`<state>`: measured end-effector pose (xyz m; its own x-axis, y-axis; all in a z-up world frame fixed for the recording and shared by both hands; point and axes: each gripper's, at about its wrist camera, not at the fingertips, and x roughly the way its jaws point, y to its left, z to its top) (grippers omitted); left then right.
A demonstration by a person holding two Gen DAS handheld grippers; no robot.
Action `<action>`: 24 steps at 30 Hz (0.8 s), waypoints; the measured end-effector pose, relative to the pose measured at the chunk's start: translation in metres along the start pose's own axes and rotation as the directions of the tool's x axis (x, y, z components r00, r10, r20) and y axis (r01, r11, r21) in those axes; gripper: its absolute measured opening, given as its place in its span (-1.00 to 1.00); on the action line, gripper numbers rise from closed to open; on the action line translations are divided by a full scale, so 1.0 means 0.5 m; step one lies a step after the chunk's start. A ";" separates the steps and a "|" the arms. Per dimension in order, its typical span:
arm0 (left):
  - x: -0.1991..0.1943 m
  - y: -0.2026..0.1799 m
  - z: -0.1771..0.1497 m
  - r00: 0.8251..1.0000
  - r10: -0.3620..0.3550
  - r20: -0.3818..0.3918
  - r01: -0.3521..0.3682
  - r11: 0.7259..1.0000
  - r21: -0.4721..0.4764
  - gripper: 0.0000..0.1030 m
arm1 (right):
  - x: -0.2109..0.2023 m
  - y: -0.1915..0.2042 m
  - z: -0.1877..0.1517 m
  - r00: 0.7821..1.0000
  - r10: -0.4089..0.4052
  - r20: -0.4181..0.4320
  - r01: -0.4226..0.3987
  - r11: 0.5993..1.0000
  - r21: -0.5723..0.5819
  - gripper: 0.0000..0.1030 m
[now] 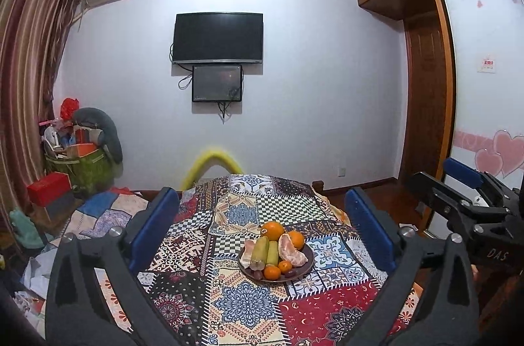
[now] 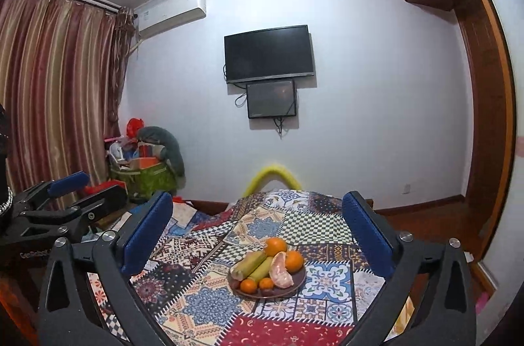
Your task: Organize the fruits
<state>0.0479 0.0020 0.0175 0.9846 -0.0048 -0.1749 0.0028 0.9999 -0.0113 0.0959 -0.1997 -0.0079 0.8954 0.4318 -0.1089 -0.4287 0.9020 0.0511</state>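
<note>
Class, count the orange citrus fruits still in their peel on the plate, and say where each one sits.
4. Two large ones at the plate's far side: one behind, another right. Two small ones near the front: and. Others may be hidden beneath.

The left gripper [image 1: 262, 231] has matte black, triangular finger arms with slotted cut-outs, silver round screws at the joints and ribbed blue pads [image 1: 368, 228]. The right gripper [image 2: 258, 234] is built the same, with white lettering reading "DAS" on its black body.
</note>
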 end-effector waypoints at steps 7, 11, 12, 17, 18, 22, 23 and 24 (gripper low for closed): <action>-0.002 -0.006 -0.004 1.000 -0.002 0.001 0.002 1.000 0.009 1.00 | -0.004 0.000 0.000 1.000 -0.007 0.001 0.007 1.000 -0.007 1.00; -0.002 -0.008 -0.005 1.000 -0.002 0.003 0.002 1.000 0.005 1.00 | -0.007 -0.001 0.000 1.000 -0.007 0.000 0.007 1.000 -0.011 1.00; -0.002 -0.008 -0.004 1.000 -0.002 0.003 0.002 1.000 0.004 1.00 | -0.007 0.000 0.000 1.000 -0.009 0.001 0.009 1.000 -0.012 1.00; -0.001 -0.007 -0.003 1.000 -0.006 -0.002 0.006 1.000 0.001 1.00 | -0.008 -0.002 0.000 1.000 -0.011 0.000 0.011 1.000 -0.014 1.00; -0.001 -0.007 -0.003 1.000 -0.006 -0.002 0.006 1.000 0.001 1.00 | -0.008 -0.002 0.000 1.000 -0.012 -0.001 0.012 1.000 -0.014 1.00; -0.001 -0.006 -0.003 1.000 -0.009 -0.002 0.009 1.000 0.001 1.00 | -0.009 -0.002 -0.001 1.000 -0.013 -0.003 0.013 1.000 -0.015 1.00; 0.000 -0.008 -0.002 1.000 -0.009 -0.002 0.010 1.000 0.001 1.00 | -0.011 -0.003 0.000 1.000 -0.013 -0.003 0.013 1.000 -0.016 1.00; 0.000 -0.008 -0.002 1.000 -0.009 -0.002 0.009 1.000 0.002 1.00 | -0.010 -0.003 0.000 1.000 -0.014 -0.003 0.014 1.000 -0.016 1.00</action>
<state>0.0478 -0.0019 0.0164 0.9842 -0.0142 -0.1767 0.0125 0.9999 -0.0110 0.0919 -0.2032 -0.0072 0.9008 0.4195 -0.1123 -0.4185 0.9076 0.0333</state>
